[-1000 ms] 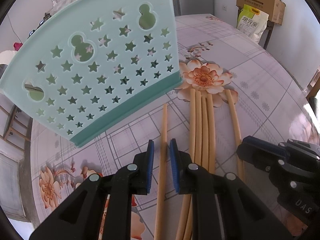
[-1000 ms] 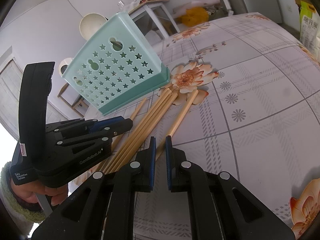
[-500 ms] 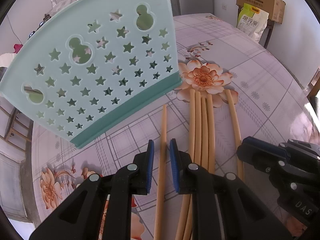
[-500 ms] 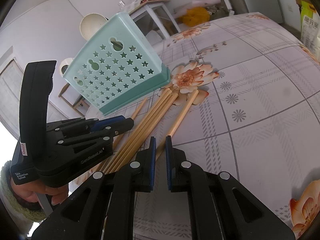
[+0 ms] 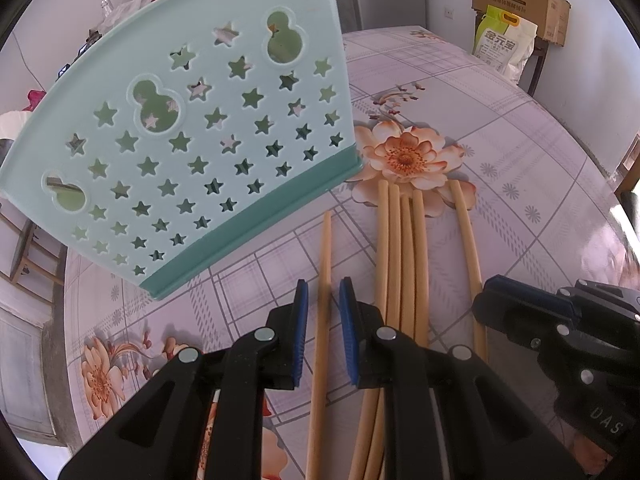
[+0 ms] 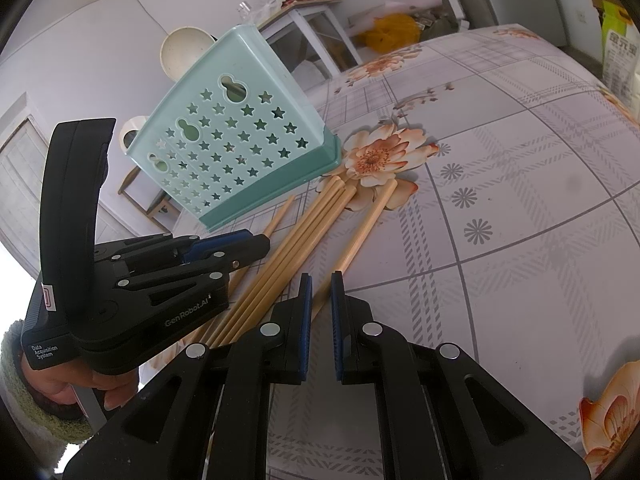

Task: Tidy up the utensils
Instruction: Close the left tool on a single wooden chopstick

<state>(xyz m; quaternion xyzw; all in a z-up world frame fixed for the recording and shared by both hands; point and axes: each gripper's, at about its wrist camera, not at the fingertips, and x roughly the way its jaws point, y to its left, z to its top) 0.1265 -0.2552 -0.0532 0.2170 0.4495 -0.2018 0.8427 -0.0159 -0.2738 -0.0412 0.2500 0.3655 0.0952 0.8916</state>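
Note:
Several wooden chopsticks lie on the flowered tablecloth. A teal holder with star cut-outs stands behind them; it also shows in the right wrist view. My left gripper is open a little, its blue pads on either side of a single chopstick with gaps on both sides. A bundle of chopsticks lies to its right. My right gripper is open by a narrow gap over another lone chopstick, not clamping it. The right gripper shows in the left wrist view.
The table extends far to the right, with a bag and a cardboard box beyond its far edge. A small side table with clutter and a chair stand behind the holder.
The left wrist view has shifted slightly, so the holder sits a bit lower and closer. Both grippers and the chopsticks have barely moved.

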